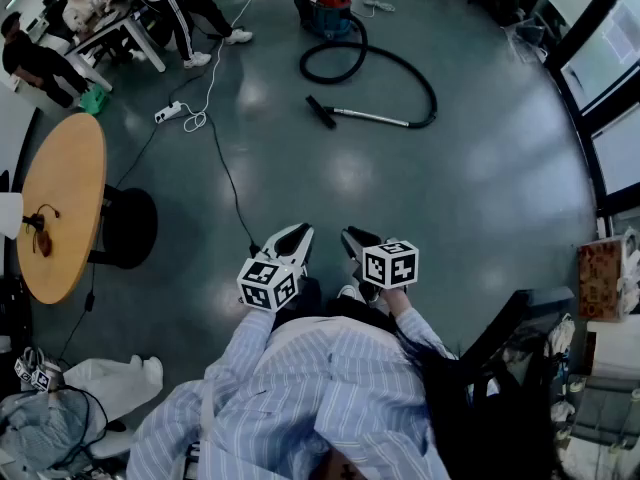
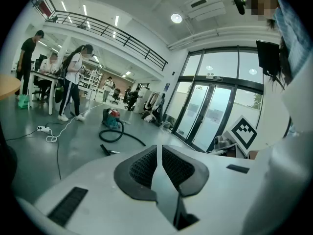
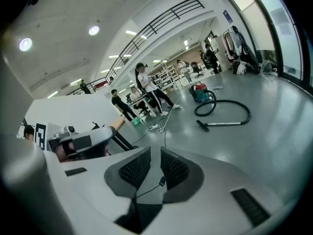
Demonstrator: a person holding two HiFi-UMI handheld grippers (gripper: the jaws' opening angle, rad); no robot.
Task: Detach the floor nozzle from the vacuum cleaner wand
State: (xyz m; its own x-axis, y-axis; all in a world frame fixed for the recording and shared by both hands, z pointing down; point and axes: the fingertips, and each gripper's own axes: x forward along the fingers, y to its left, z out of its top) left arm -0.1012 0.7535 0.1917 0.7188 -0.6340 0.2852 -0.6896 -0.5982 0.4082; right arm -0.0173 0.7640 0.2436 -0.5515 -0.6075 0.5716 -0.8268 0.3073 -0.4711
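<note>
Left tool (image 1: 298, 232) closed, empty; right tool (image 1: 352, 236) a slit apart, empty; floor nozzle (image 1: 320, 111) on wand (image 1: 375, 118), lying on floor (image 1: 480, 198), well apart from both tools.

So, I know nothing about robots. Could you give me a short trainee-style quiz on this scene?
1. True or false: the floor nozzle sits on the end of the wand.
2. What do the left gripper and the right gripper hold? A the floor nozzle; B the wand; C nothing.
3. Fill in: the black hose joins the wand to the ____.
Key: 1 true; 2 C; 3 vacuum cleaner.
</note>
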